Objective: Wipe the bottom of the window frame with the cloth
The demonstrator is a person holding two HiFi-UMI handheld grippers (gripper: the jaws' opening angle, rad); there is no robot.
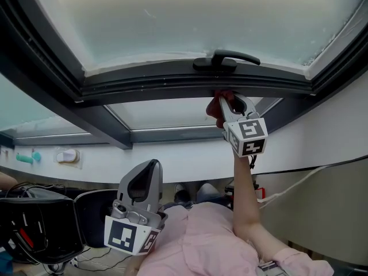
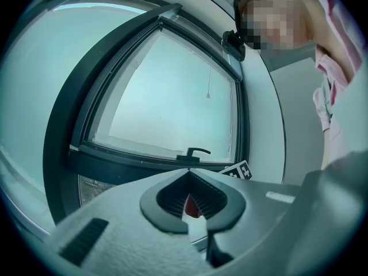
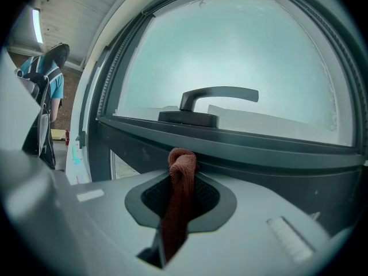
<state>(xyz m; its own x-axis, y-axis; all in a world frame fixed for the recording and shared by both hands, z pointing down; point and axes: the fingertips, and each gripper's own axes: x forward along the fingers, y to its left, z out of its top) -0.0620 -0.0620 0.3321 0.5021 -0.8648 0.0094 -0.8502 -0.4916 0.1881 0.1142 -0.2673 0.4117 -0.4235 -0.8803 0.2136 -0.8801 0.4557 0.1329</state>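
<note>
The dark grey window frame's bottom rail (image 1: 167,86) runs across the head view, with its black handle (image 1: 225,59) above. My right gripper (image 1: 229,103) is raised to the rail's underside just below the handle and is shut on a red-brown cloth (image 1: 218,110). In the right gripper view the cloth (image 3: 176,209) sticks out past the right gripper (image 3: 183,176), and its bunched end meets the rail (image 3: 264,154). My left gripper (image 1: 153,165) hangs low by the person's chest, shut and holding nothing. Its view shows the left gripper (image 2: 187,172) pointing at the window from afar.
A lower pane (image 1: 167,112) lies under the rail, with a white sill wall (image 1: 172,154) beneath. A black chair (image 1: 34,223) stands at lower left. A white cable (image 1: 299,180) crosses the right wall. A person in a teal shirt (image 3: 50,76) stands far left.
</note>
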